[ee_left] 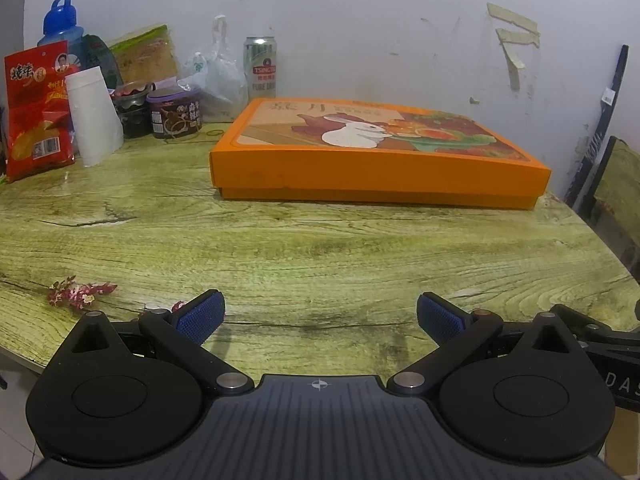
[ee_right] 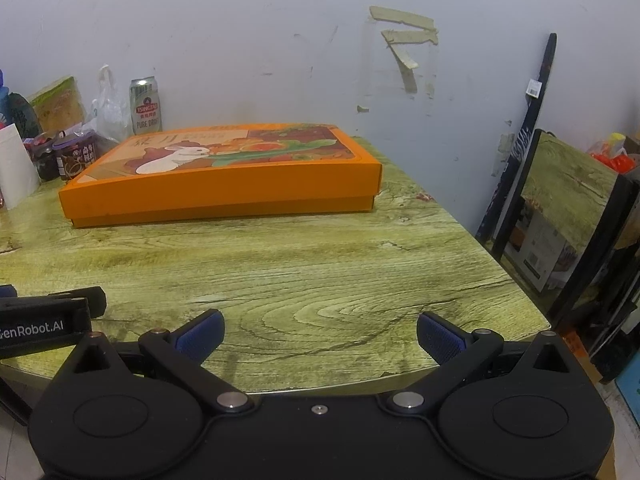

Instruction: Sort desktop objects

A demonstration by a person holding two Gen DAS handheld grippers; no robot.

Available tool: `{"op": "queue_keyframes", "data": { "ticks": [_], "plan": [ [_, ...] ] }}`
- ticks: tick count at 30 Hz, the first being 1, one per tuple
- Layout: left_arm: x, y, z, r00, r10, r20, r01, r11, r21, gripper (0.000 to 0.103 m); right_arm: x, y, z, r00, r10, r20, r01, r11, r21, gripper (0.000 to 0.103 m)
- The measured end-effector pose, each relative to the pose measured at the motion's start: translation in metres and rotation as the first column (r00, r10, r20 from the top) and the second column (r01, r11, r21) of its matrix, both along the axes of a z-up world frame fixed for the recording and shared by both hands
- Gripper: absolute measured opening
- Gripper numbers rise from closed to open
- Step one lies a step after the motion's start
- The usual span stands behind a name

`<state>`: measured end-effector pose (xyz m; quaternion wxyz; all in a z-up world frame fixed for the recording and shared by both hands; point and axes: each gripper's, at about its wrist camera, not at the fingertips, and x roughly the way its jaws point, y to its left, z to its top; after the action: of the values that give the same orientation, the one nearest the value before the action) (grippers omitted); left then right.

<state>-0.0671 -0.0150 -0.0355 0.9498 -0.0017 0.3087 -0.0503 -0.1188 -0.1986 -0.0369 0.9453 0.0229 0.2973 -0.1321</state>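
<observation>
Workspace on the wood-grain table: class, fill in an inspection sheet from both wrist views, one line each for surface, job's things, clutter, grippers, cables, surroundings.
Surface: wood-grain table, mostly bare in front; a small dried flower sprig lies near its left front edge.
Job's things: orange box, lid on, lying flat toward the back.
Clutter: back left corner holds a beer can, red snack bag, white paper roll, blue bottle, dark jars and a plastic bag.
Grippers: left gripper and right gripper both open, holding nothing, over the table's front edge.
Cables: nothing seen.
Surroundings: scuffed white wall with tape remnants; boards leaning at the right.
</observation>
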Motion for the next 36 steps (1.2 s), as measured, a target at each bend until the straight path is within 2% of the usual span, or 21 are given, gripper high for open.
{"op": "queue_keyframes", "data": {
  "ticks": [36],
  "plan": [
    [-0.0005, -0.0025, -0.0033, 1.0, -0.003, -0.016, 0.003, 1.0, 0.009, 0.103, 0.0026, 0.0057, -0.0005, 1.0, 0.017, -0.014, -0.018, 1.0, -0.018, 0.102]
  ]
}}
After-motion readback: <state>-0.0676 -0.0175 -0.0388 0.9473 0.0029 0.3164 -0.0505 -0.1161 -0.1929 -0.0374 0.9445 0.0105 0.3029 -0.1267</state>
